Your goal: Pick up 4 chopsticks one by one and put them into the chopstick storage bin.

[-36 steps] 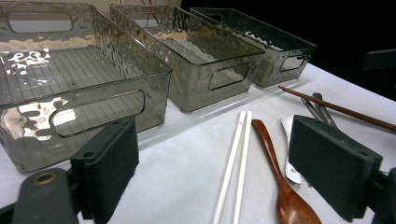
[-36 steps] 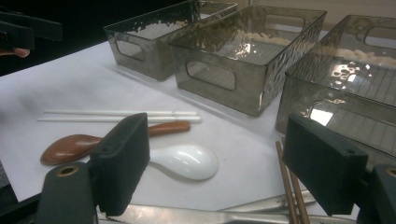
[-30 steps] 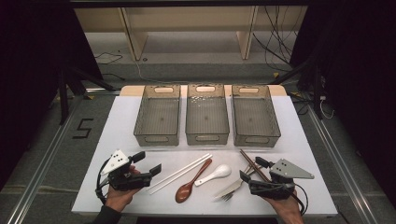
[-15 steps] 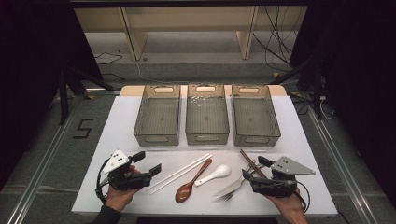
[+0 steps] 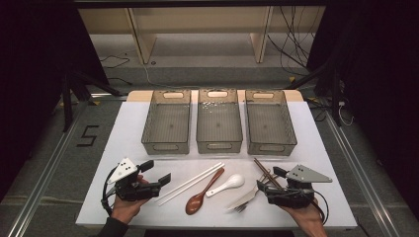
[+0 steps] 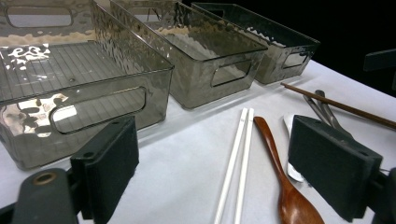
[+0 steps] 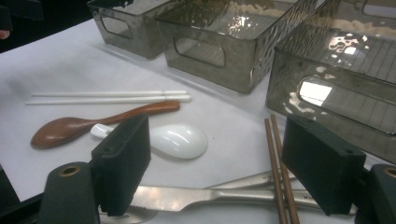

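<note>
On the white table (image 5: 123, 148), cutlery lies in front of three empty grey see-through bins (image 5: 219, 146). From left to right there is a pair of white chopsticks (image 5: 190, 183), a wooden spoon (image 5: 201, 195), a white ceramic spoon (image 5: 228, 183), a metal knife and fork (image 5: 244, 200), and brown chopsticks (image 5: 266, 173). My left gripper (image 5: 155, 172) rests open just left of the white chopsticks (image 6: 236, 158). My right gripper (image 5: 269, 180) is open, low over the brown chopsticks (image 7: 279, 172) and the knife (image 7: 196, 196), with the white spoon (image 7: 180, 140) just ahead.
The bins stand side by side across the table's far half, the left bin (image 6: 70, 88) nearest my left gripper. Metal rails run along both sides of the table, and a wooden shelf frame (image 5: 197, 29) stands behind it. Bare table lies left of the left gripper.
</note>
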`<state>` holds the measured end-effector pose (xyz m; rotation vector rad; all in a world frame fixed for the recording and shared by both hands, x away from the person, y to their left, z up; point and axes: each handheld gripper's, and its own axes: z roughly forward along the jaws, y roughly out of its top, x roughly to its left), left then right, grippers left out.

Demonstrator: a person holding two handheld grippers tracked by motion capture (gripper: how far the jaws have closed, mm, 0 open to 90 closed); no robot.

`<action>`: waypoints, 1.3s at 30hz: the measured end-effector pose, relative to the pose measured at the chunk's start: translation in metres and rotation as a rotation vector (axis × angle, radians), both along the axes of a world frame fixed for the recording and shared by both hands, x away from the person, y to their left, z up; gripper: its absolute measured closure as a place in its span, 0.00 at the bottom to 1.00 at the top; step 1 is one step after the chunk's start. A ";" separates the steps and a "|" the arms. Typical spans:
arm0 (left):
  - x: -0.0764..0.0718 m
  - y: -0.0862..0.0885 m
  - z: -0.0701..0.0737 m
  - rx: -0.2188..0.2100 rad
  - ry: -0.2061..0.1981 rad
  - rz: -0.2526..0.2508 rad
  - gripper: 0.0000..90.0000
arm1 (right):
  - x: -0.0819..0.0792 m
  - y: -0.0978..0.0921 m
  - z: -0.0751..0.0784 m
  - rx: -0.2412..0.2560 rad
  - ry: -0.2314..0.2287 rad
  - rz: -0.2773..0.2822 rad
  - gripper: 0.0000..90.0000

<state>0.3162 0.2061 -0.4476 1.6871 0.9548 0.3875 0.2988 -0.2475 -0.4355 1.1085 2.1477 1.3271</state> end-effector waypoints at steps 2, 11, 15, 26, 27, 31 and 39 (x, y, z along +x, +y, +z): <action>0.001 0.000 0.001 0.016 0.007 0.001 0.17 | 0.000 0.001 0.000 -0.005 0.005 0.003 0.27; 0.002 0.000 0.002 0.017 0.027 0.000 0.18 | 0.004 -0.007 0.003 -0.062 0.049 -0.021 0.29; 0.003 0.001 0.002 0.021 0.031 -0.001 0.18 | 0.008 -0.018 0.006 -0.114 0.103 -0.037 0.32; 0.003 -0.001 0.001 0.025 0.034 -0.003 0.18 | 0.018 -0.050 0.000 -0.268 0.335 -0.105 0.50; 0.003 -0.001 0.001 0.025 0.035 -0.003 0.18 | 0.019 -0.051 -0.002 -0.272 0.357 -0.109 0.51; 0.003 -0.001 0.001 0.025 0.035 -0.001 0.18 | 0.021 -0.052 -0.010 -0.297 0.407 -0.103 0.57; 0.002 0.000 0.001 0.019 0.034 0.000 0.17 | 0.025 -0.051 -0.015 -0.320 0.451 -0.090 0.68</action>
